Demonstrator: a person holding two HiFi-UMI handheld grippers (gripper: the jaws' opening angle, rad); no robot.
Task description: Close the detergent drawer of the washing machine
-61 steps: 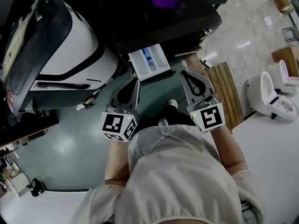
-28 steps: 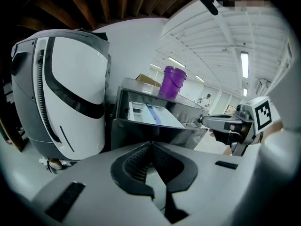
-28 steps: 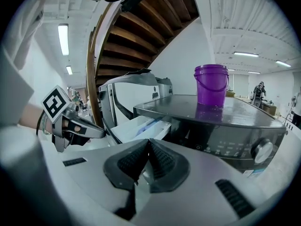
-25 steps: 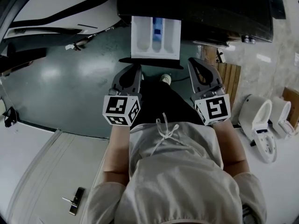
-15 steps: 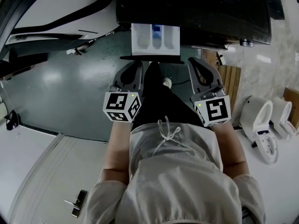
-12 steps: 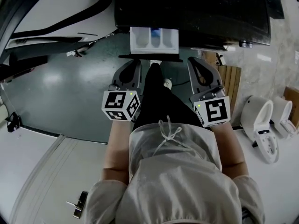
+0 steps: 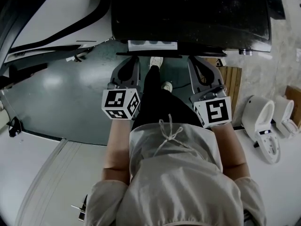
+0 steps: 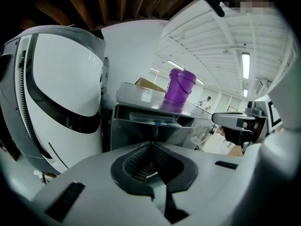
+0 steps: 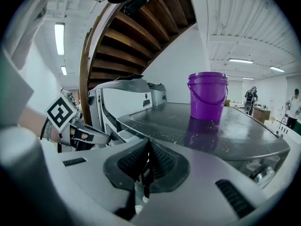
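The white detergent drawer (image 7: pixel 152 44) shows only as a thin strip sticking out of the dark washing machine (image 7: pixel 188 13). Its dark front panel (image 7: pixel 148 54) lies just below that strip. My left gripper (image 7: pixel 128 62) and right gripper (image 7: pixel 198 61) point at the machine front on either side of the drawer, both shut and holding nothing. A person's black-clad leg reaches forward between them, with a white shoe (image 7: pixel 155 61) right by the drawer front. A purple bucket (image 9: pixel 208 95) stands on the machine top (image 9: pixel 221 135); the left gripper view also shows this bucket (image 8: pixel 180 85).
A large white appliance with black trim (image 7: pixel 51 18) stands left of the machine. A slatted wooden bench (image 7: pixel 233 81) and white toilets (image 7: pixel 264 122) are at the right. The floor in front is grey-green, with a white step behind me.
The drawer has slid from well out to almost fully into the machine. The person's leg and shoe have come forward to its front. Both grippers have moved closer to the machine.
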